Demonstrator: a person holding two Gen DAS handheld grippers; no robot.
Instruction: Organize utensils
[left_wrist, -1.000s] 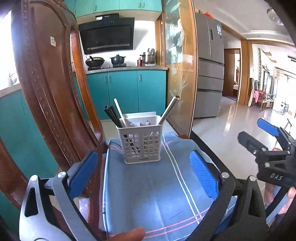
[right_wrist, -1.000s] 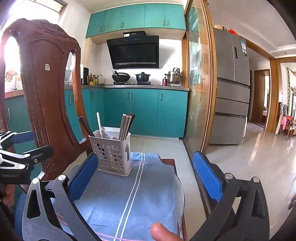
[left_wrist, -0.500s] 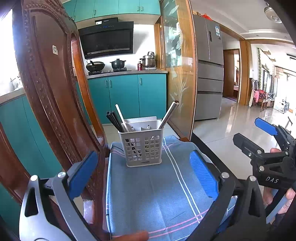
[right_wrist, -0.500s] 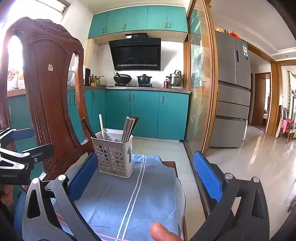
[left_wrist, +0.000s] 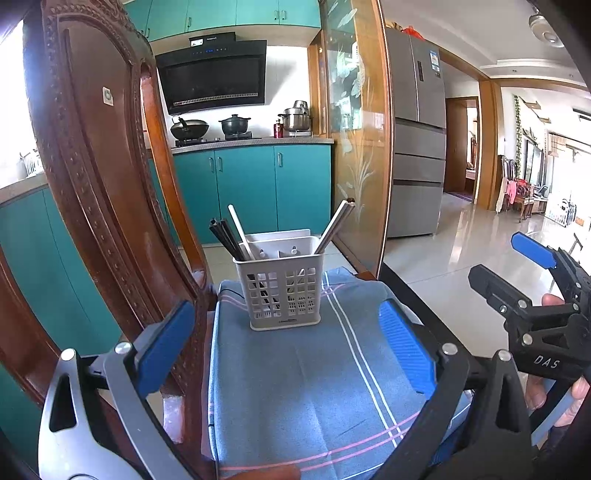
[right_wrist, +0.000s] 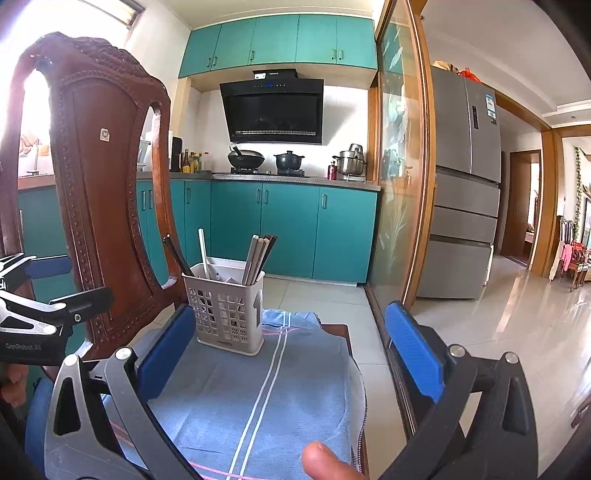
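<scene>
A white perforated utensil basket (left_wrist: 284, 291) stands upright on a blue cloth (left_wrist: 314, 387); it also shows in the right wrist view (right_wrist: 227, 314). It holds dark chopsticks (left_wrist: 227, 240), a white stick (left_wrist: 240, 230) and metal chopsticks (left_wrist: 336, 225), seen from the right as a bundle (right_wrist: 260, 258). My left gripper (left_wrist: 284, 343) is open and empty, a little short of the basket. My right gripper (right_wrist: 291, 350) is open and empty, its left pad near the basket. Each gripper shows in the other's view: the right one (left_wrist: 513, 273), the left one (right_wrist: 62, 280).
A carved wooden chair back (left_wrist: 99, 177) rises close on the left of the cloth (right_wrist: 258, 391). A glass sliding door (left_wrist: 354, 147) stands behind on the right. Teal kitchen cabinets (right_wrist: 288, 232) and a fridge (right_wrist: 465, 184) are far behind. The cloth's right edge drops to tiled floor (right_wrist: 480, 350).
Both grippers have lifted and tilted slightly, so the basket sits lower in both views. Both stay open and empty. The basket has not moved.
</scene>
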